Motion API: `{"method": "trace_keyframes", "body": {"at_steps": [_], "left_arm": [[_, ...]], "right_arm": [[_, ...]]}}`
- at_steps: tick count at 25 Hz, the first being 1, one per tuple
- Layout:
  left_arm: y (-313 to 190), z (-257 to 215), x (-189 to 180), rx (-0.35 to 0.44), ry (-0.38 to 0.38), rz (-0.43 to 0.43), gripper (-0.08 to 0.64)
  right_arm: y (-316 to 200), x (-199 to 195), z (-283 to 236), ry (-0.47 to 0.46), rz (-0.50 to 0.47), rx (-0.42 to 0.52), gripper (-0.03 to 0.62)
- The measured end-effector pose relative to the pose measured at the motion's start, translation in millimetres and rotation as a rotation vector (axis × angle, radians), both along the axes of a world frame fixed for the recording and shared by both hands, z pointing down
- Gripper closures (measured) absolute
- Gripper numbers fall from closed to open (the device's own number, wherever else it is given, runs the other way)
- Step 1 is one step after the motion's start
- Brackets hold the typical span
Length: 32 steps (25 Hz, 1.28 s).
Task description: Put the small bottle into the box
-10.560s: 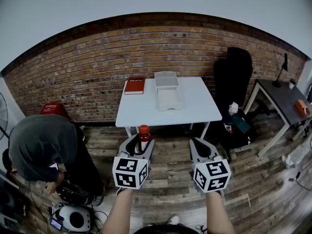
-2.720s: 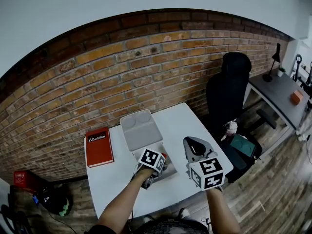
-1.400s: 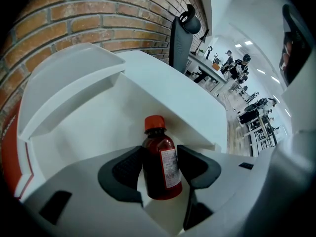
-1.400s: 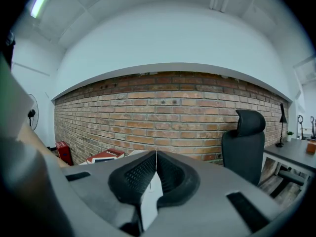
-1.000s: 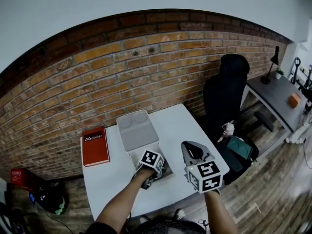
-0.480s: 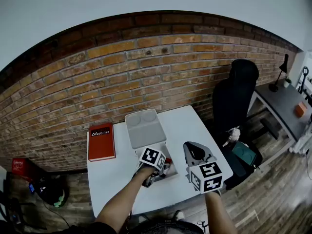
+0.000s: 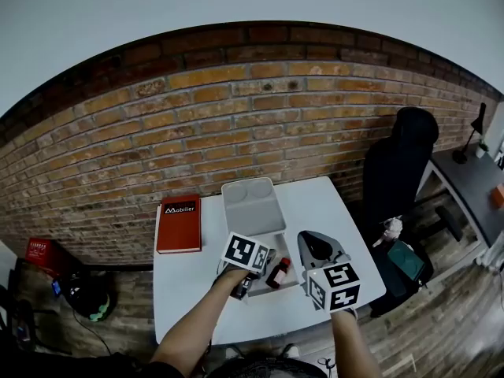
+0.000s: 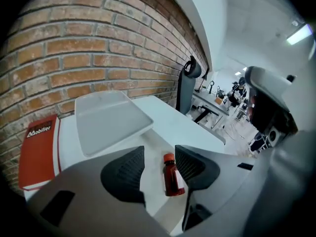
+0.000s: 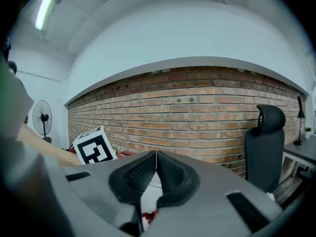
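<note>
Listing, nearest item first.

1. Left tool (image 8: 159,154): its jaws are spread and have just been closing a little. The pads press on nothing.
2. Small bottle (image 8: 173,174): dark brown with a red cap and a pale label. It lies on its side directly under the gap of the left tool, clear of both pads, with the cap pointing away from the tool. It rests on the floor of the box.
3. Box (image 8: 152,141): white and open, beneath and just ahead of the left tool. Its grey lid (image 8: 111,120) is tipped back beyond the bottle.
4. Right tool (image 9: 156,157): its jaws are pressed together with nothing between them. It is held just right of the left tool, at the box's right edge. The left tool's marker cube (image 9: 94,146) shows ahead of it to the left.
5. Table (image 8: 182,125): white; it carries the box.
6. Red book (image 8: 38,149): lies flat on the table, ahead and left of the left tool, apart from the lid.
7. Black chair (image 8: 186,83): beyond the table's far right corner.
8. Brick wall (image 8: 74,48): stands behind everything else.
</note>
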<state>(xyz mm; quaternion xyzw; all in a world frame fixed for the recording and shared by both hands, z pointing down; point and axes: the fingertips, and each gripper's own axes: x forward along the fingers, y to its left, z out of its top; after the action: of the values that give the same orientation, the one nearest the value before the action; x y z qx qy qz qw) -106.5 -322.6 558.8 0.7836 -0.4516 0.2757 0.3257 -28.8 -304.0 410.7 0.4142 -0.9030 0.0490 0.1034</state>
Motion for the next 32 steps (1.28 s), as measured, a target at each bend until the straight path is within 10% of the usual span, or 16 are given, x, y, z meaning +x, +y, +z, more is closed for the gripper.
{"method": "trace_keyframes", "body": {"at_steps": [32], "left_arm": [[30.2,-179.2,-122.7,0.638,-0.082,-0.301,0.473]], "right_arm": [[-14.1,-11.3,-24.5,-0.035,-0.02,0.039,0.571]]}}
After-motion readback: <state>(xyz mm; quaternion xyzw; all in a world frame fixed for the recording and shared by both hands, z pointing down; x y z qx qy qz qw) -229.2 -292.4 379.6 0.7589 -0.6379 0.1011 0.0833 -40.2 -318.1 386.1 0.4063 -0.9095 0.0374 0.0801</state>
